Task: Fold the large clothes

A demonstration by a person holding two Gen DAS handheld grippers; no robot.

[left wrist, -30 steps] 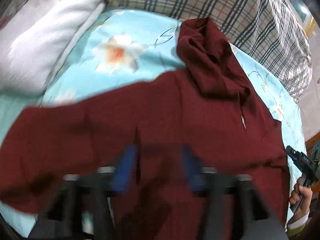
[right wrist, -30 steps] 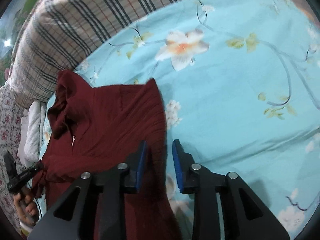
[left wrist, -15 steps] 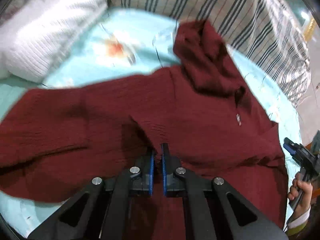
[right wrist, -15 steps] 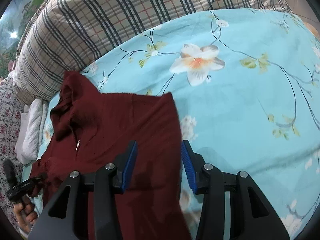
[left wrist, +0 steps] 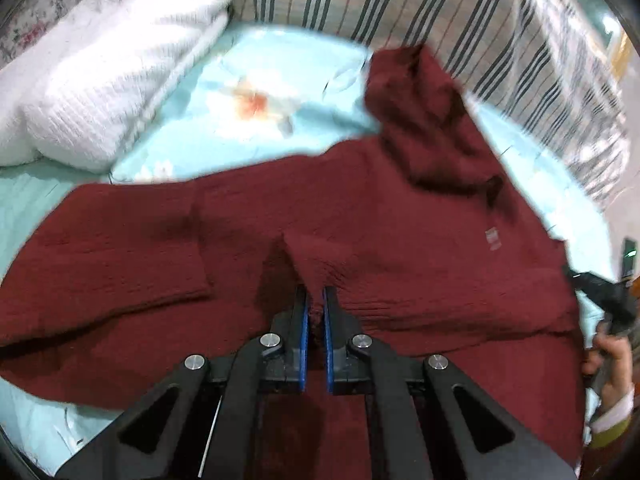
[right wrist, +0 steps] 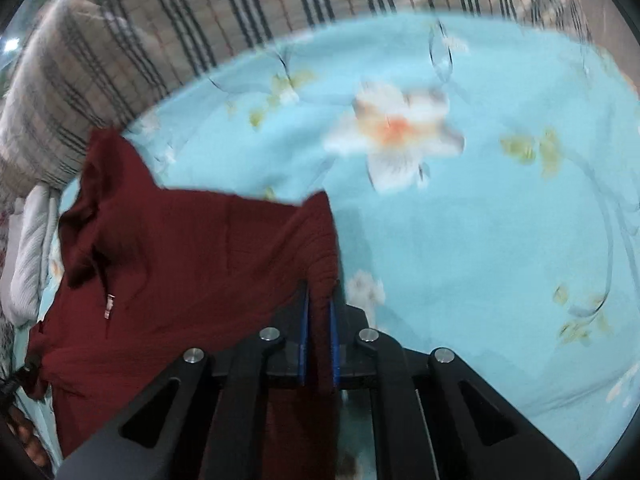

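Note:
A dark red hoodie (left wrist: 400,240) lies spread on a light blue floral bedsheet (left wrist: 280,68), hood (left wrist: 420,120) toward the far side and one sleeve (left wrist: 100,260) stretched out left. My left gripper (left wrist: 314,296) is shut on a raised pinch of fabric near the middle of the body. In the right wrist view the hoodie (right wrist: 180,260) fills the left half. My right gripper (right wrist: 319,292) is closing its jaws on the garment's right edge, and the cloth sits pinched between the blue pads (right wrist: 305,320). The right gripper (left wrist: 612,300) and the hand holding it also show at the left wrist view's right edge.
A folded white knitted blanket (left wrist: 100,80) lies at the far left of the bed. A plaid quilt (left wrist: 440,8) is bunched along the far side, plaid quilt (right wrist: 140,40) in the right wrist view too. Bare sheet (right wrist: 480,240) stretches right of the hoodie.
The left gripper went from open to shut on a pinch of the hoodie and has held it since. The right gripper widened over the garment's right edge, then closed on it.

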